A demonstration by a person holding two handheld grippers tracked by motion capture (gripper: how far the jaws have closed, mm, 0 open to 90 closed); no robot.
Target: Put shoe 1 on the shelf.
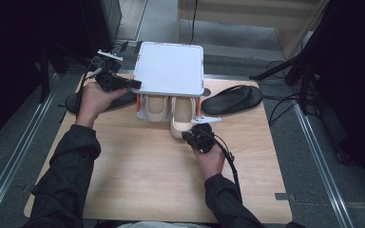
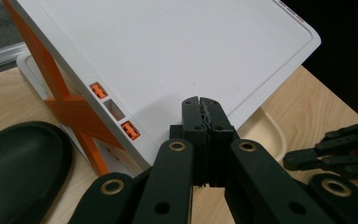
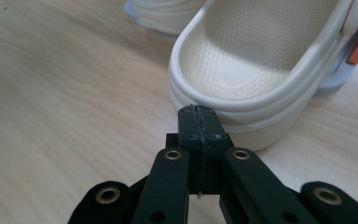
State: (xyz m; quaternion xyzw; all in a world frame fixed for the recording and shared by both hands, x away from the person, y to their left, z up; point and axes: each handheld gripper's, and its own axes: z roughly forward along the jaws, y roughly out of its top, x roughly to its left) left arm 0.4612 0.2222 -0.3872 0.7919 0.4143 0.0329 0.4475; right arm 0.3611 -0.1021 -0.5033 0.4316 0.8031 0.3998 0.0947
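Near the wooden table's (image 1: 138, 161) far edge, a smooth cream foam clog (image 3: 256, 70) lies just beyond the right gripper's (image 3: 199, 111) closed, empty jaws, perhaps touching.

My table (image 1: 138, 175) is a light wooden board. At its far edge stands my white rack (image 1: 171, 66), cream slippers (image 1: 180, 118) poking out beneath it. One black sandal (image 1: 230, 99) lies near the far right corner, another (image 1: 119, 100) near the far left.

The white rack (image 1: 170, 69) hides the cream slippers' (image 1: 180, 118) fronts; its top covers them. The left black slipper (image 1: 119, 100) lies partly behind the left hand (image 1: 95, 100).
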